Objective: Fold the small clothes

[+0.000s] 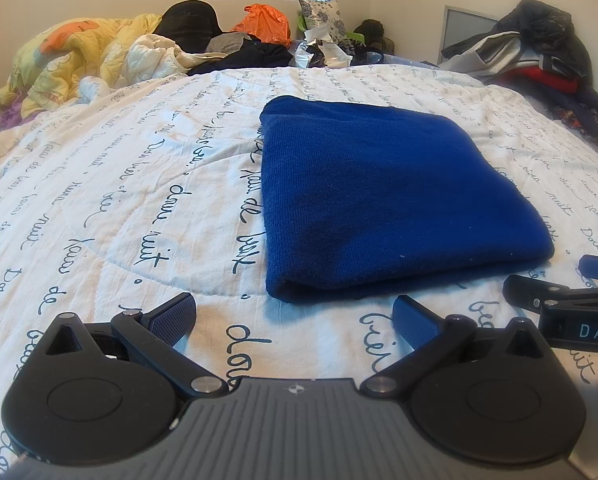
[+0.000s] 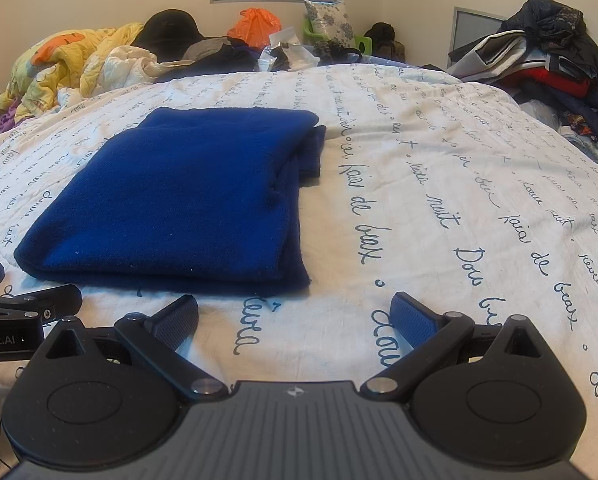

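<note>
Left wrist view: left gripper [image 1: 295, 312] nearest, jaws wide, holding nothing, just short of blue garment [image 1: 395, 200], folded into a neat rectangle on white quilt [image 1: 119, 200].

Right wrist view: right gripper [image 2: 295, 314] also wide & empty; garment lies far left, approx. 2 layers showing. Fold looks finished; pile of other clothes [image 2: 547, 52] waits far right.

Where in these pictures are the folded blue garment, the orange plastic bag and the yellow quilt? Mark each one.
folded blue garment [image 2: 171, 196]: right wrist view, middle of top layer.
orange plastic bag [image 1: 265, 20]: left wrist view, its front face.
yellow quilt [image 1: 65, 56]: left wrist view, crumpled middle.
</note>
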`<act>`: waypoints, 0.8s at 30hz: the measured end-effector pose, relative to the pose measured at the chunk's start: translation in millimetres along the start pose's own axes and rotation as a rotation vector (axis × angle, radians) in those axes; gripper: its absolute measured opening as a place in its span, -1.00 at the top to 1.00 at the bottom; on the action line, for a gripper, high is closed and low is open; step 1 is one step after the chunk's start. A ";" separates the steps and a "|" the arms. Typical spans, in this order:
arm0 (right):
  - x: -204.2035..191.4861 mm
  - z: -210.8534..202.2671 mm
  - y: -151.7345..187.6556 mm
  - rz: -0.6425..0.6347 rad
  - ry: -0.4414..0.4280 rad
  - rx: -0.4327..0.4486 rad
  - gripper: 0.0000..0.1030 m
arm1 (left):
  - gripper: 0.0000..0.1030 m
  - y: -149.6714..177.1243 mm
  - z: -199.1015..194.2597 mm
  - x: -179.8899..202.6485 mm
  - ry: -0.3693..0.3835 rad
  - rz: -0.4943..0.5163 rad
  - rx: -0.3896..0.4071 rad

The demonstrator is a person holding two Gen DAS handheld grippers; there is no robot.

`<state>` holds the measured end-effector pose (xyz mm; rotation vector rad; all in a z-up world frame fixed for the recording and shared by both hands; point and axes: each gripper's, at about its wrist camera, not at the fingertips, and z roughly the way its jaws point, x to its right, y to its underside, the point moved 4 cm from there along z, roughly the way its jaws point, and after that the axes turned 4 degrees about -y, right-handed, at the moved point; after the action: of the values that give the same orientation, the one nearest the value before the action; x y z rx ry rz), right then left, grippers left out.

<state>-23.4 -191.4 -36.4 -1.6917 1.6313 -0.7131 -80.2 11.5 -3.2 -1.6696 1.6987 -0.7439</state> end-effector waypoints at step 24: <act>-1.4 -0.5 0.0 -0.001 -0.002 0.000 -1.00 | -1.00 -0.6 0.6 -0.9 -0.006 -0.003 0.000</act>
<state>-24.0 -190.0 -36.0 -1.6930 1.6290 -0.7117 -79.3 12.4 -3.1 -1.6731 1.6924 -0.7398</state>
